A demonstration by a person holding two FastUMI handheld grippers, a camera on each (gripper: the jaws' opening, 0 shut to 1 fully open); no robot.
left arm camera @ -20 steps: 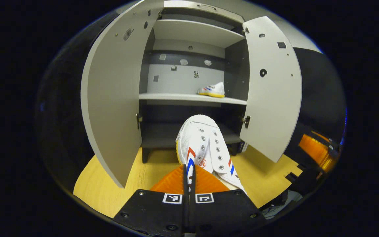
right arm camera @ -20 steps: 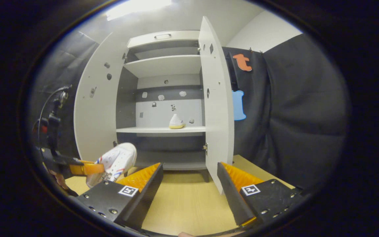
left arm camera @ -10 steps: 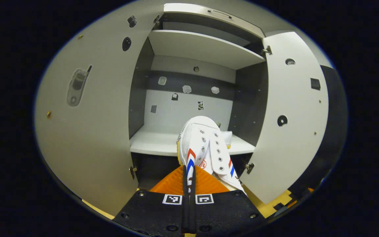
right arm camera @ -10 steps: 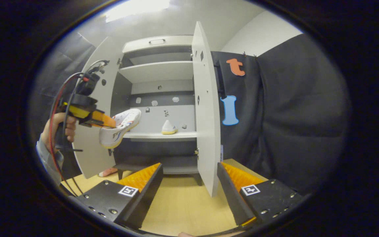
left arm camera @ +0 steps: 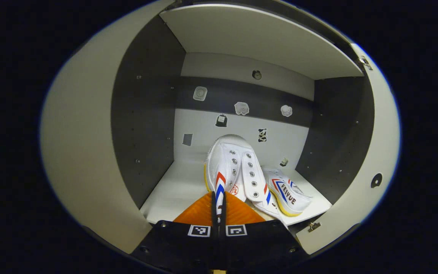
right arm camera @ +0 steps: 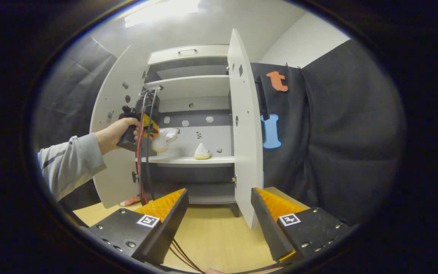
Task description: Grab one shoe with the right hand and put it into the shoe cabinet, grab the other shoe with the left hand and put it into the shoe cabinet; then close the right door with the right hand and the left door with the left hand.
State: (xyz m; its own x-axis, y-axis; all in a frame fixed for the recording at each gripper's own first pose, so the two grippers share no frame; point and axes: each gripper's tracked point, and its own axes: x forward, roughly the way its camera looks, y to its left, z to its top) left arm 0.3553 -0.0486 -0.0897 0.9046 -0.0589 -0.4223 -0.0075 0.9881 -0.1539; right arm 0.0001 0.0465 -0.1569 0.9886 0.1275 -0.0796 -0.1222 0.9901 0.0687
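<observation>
Your left gripper (left arm camera: 219, 198), clamped on the second shoe (left arm camera: 234, 171), carries it over the cabinet's middle shelf (left arm camera: 173, 190), beside the first shoe (left arm camera: 287, 192) already there. Your right gripper (right arm camera: 219, 213) waits with fingers spread near the right door (right arm camera: 245, 133), likely ready to swing it closed.

The held shoe (left arm camera: 229, 167) looks like white woven canvas with metal eyelets; the second shoe (left arm camera: 288, 191) has a smooth rubbery sole edge. The cabinet (left arm camera: 242, 45) shelves and doors look like matt laminated board, with small metal hinges. The floor (right arm camera: 215, 236) is pale wood-grain. The sleeve (right arm camera: 69, 163) is soft cloth.
</observation>
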